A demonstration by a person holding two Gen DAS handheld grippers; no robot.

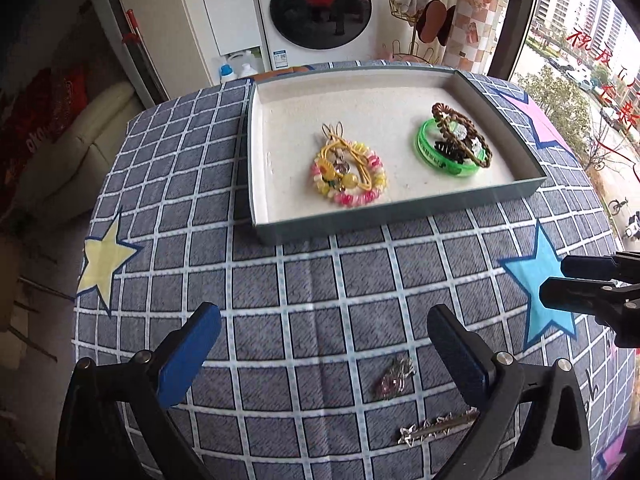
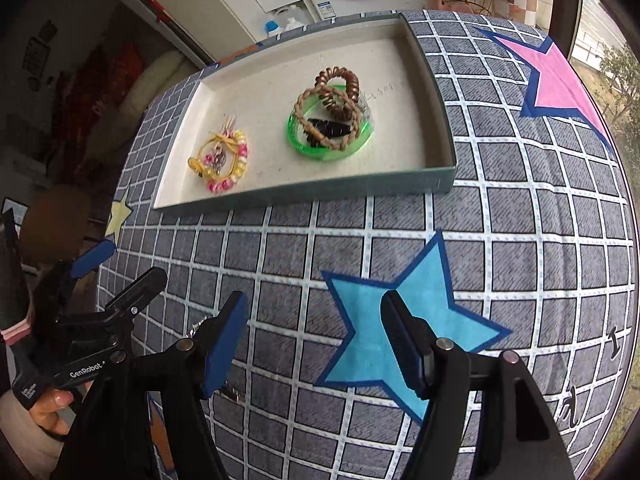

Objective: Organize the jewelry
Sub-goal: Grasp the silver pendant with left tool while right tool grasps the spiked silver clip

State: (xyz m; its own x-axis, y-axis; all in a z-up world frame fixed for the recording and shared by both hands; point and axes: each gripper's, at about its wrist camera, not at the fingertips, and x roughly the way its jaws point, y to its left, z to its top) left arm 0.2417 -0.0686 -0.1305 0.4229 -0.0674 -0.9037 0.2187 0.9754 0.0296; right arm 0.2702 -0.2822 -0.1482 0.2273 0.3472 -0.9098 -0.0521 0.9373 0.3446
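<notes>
A shallow grey tray (image 1: 400, 210) (image 2: 304, 192) with a pale lining lies at the far side of the checked tablecloth. It holds a pink and yellow beaded bracelet pile (image 1: 348, 172) (image 2: 222, 158) and a green bangle (image 1: 440, 160) (image 2: 332, 148) with brown coil ties and a black clip on it. On the cloth near me lie a small pinkish silver piece (image 1: 394, 376) and a silver star hair clip (image 1: 436, 428). My left gripper (image 1: 324, 344) (image 2: 116, 276) hangs open above them, touching neither. My right gripper (image 2: 316, 340) (image 1: 568, 280) is open over a blue star, holding nothing.
The tablecloth (image 1: 304, 280) carries yellow, blue and pink star prints. A washing machine (image 1: 320, 8) and detergent bottles (image 1: 228, 72) stand behind the table, and a window (image 1: 580, 80) is to the right. A hand (image 2: 48, 404) holds the left gripper's handle.
</notes>
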